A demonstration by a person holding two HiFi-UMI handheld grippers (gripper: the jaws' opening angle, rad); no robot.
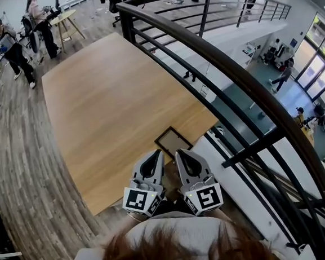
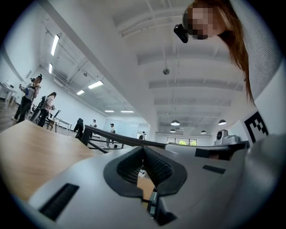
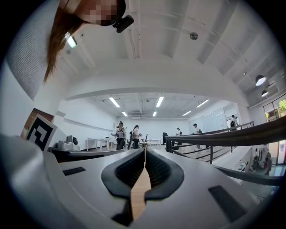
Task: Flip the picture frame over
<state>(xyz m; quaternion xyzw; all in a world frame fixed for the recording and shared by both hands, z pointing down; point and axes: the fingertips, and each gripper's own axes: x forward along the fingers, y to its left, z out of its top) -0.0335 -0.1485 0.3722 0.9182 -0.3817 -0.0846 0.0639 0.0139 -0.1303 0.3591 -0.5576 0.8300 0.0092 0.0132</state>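
Observation:
The picture frame [image 1: 172,141] is a small dark-edged rectangle lying flat near the right front corner of the wooden table [image 1: 103,103]. Both grippers are held side by side just in front of it, pointing level toward it. My left gripper [image 1: 155,154] has its jaws together with nothing between them, its tip just short of the frame's near edge. My right gripper [image 1: 182,152] is shut and empty too, close to the frame's near right side. Each gripper view shows closed jaws, left gripper [image 2: 143,148] and right gripper [image 3: 145,150], with the tabletop beyond. The frame is hidden in both gripper views.
A curved dark metal railing [image 1: 225,70] runs along the table's right side, with a drop to a lower floor beyond. People stand by a small round table [image 1: 65,17] at the far left. Wood-plank floor [image 1: 18,156] lies left of the table.

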